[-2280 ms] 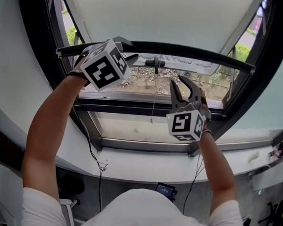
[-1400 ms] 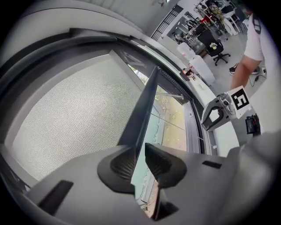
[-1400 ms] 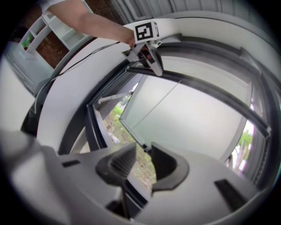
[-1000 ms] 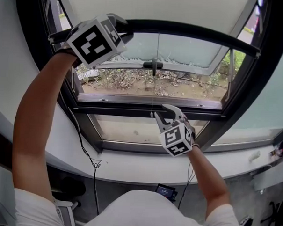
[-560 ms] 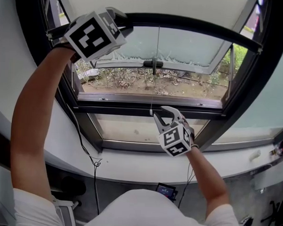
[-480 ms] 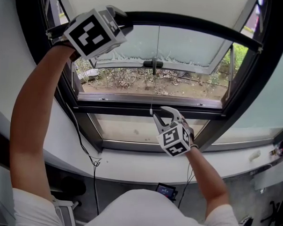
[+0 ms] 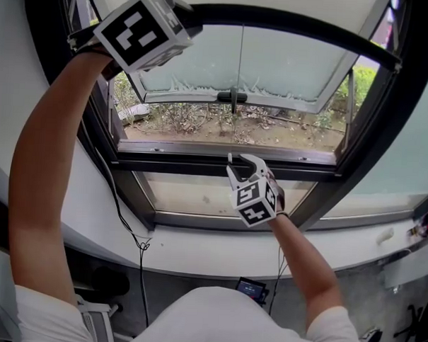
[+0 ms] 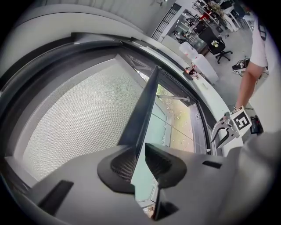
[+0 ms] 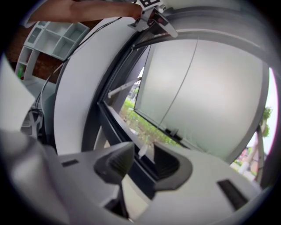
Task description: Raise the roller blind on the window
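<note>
Roller blind (image 8: 74, 118) fabric covers only the upper part of the window. Its dark bottom rail (image 8: 142, 110) arches across twelve o'clock in the head view, with the tilted pane (image 7: 275, 70) uncovered beneath it. Left tool (image 8: 140, 161), up at eleven o'clock, is clenched on that rail near its left end, the bar running between its pads. Right tool (image 7: 242, 164), near the centre, has just been opening its jaws. The small white pull (image 9: 143, 150) at the end of the thin cord (image 7: 238, 97) sits between them, loose and unpressed. The lifting step looks well along. Next, the left tool probably has to carry the rail on toward twelve o'clock, keeping it level, while the right tool either takes the cord again or moves clear.
</note>
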Demonstrator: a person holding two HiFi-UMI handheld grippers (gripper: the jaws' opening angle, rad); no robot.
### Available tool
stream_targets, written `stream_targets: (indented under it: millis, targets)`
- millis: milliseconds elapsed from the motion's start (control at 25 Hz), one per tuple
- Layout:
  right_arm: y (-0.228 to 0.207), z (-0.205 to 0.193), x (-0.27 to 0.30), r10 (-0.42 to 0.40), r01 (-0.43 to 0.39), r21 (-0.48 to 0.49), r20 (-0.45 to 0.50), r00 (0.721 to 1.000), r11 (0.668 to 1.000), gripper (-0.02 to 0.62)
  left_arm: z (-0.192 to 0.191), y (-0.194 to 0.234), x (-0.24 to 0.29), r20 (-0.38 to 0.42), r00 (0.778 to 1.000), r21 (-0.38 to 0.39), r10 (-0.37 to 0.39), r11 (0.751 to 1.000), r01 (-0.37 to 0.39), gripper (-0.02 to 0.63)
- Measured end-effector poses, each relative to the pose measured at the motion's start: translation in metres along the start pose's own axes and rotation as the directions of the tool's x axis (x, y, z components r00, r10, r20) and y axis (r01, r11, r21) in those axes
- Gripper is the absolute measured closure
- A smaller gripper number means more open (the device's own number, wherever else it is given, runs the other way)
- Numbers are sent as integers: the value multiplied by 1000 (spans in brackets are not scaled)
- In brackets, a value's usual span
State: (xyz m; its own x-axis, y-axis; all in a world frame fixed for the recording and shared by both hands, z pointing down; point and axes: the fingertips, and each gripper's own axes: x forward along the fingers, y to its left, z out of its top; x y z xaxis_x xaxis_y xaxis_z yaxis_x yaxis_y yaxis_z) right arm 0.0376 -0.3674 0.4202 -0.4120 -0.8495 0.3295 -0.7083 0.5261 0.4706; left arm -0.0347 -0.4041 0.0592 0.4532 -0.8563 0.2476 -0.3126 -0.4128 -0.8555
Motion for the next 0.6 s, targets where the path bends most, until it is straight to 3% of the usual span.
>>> stream_targets:
  millis: [280,440,600]
  targets:
    - [-7,1,27,-16,17,48,-34,999,999,451,4,6,-2,-7,1000,18,15,1000,-15,522]
    - [-9,-4,42,-28,31,53,-62,998,998,451,16,8,-4,37,999,4,-6,1000,6,522]
    - [-15,-1,48,-43,47,49,-71,997,998,451,11,10,-4,5,1000,-4,-21,1000,21,525]
